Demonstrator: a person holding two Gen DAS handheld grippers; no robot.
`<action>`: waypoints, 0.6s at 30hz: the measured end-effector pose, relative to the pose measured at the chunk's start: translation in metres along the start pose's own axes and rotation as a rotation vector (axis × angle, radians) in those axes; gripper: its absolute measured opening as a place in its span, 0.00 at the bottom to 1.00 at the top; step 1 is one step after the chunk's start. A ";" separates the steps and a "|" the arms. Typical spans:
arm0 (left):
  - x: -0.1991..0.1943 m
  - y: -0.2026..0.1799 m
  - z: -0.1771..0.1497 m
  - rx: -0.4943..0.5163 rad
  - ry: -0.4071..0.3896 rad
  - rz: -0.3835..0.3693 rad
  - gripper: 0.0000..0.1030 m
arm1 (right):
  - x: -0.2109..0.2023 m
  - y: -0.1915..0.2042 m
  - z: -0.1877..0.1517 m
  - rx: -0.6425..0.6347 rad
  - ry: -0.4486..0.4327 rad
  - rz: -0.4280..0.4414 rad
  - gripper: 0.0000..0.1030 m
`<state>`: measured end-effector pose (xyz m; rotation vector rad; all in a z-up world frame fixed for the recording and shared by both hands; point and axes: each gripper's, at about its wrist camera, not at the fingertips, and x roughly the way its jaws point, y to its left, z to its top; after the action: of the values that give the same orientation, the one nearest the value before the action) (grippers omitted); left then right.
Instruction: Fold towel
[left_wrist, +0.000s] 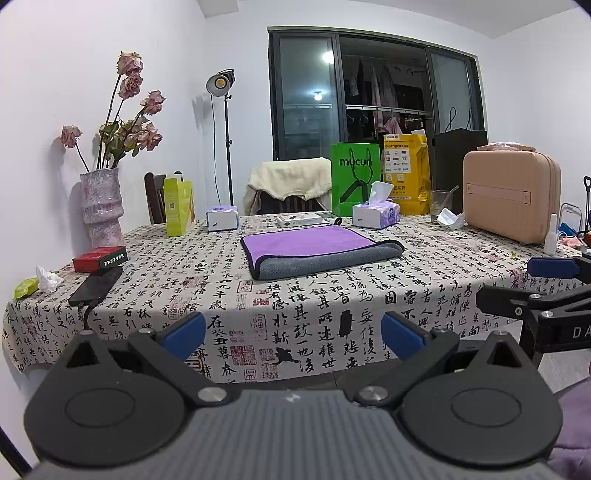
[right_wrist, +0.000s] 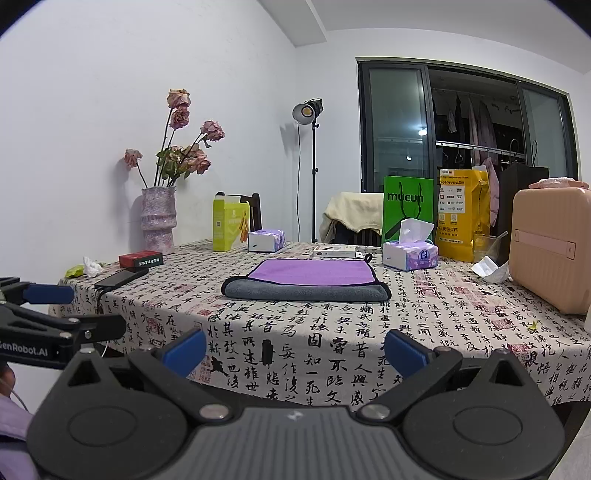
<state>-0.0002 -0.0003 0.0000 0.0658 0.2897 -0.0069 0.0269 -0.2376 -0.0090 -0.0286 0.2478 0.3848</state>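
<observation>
Across the calligraphy-print desk (left_wrist: 369, 306) the purple-and-grey towel (left_wrist: 317, 251) lay mid-surface, already doubled, while the left hand-held gripper (left_wrist: 293, 332) and right hand-held gripper (right_wrist: 295, 350) hung back, spread wide and empty; a clean next fold probably wanted both corners pinched evenly.

Each hand-held gripper is built alike. The left hand-held gripper (left_wrist: 293, 332) has a ribbed dark grey body, two matte black round housings with shallow circular recesses, and black angled linkage arms pinned with silver screws. Its fingers (left_wrist: 186, 330) end in blue pads. The right hand-held gripper (right_wrist: 294, 349) shows the same grey ribbing, black discs, silver screws and blue-padded fingers (right_wrist: 406, 352). White lettering reading "enRobot.AI" marks one black side bar. A lilac quilted sleeve (right_wrist: 13, 424) shows at the edge.
</observation>
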 end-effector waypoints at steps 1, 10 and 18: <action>0.000 0.000 0.000 0.000 0.000 0.000 1.00 | 0.000 0.000 0.000 0.000 0.000 0.000 1.00; 0.000 -0.001 0.003 -0.003 0.004 0.000 1.00 | 0.001 0.000 0.001 -0.004 0.000 0.004 1.00; 0.030 -0.005 0.002 0.048 -0.015 0.034 1.00 | 0.010 -0.005 -0.002 -0.035 -0.035 -0.026 1.00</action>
<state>0.0293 -0.0054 -0.0073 0.1187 0.2731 0.0192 0.0368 -0.2384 -0.0131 -0.0596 0.2056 0.3637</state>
